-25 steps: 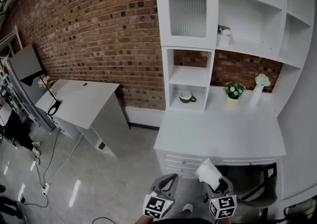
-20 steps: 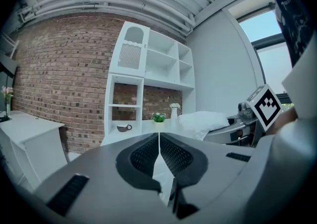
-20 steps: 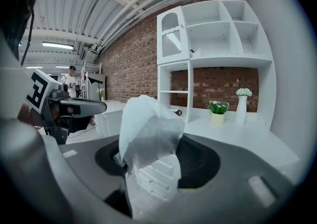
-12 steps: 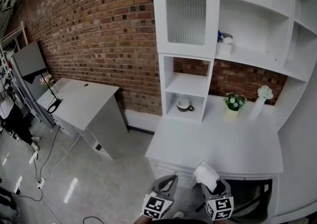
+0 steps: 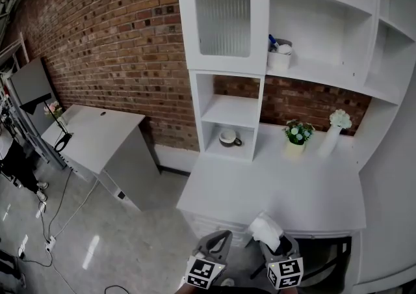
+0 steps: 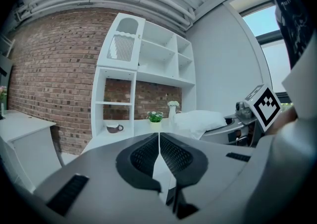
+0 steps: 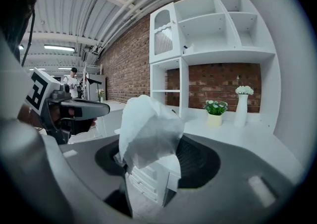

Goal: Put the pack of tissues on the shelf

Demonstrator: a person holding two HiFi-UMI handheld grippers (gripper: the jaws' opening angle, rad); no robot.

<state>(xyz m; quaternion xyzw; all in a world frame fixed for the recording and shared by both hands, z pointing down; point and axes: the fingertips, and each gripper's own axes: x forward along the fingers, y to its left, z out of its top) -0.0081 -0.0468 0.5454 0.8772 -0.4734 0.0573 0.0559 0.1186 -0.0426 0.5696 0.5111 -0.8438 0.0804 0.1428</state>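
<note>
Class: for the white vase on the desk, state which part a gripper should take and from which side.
Probably the vase by its slim body, from the open front, jaws level: it stands upright, flowers on top, brick wall behind, potted plant beside.

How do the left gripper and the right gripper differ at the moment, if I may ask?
The left gripper is shut and empty; the right gripper stands wider, clamped on the pack of tissues. Both point toward the white desk.
</note>
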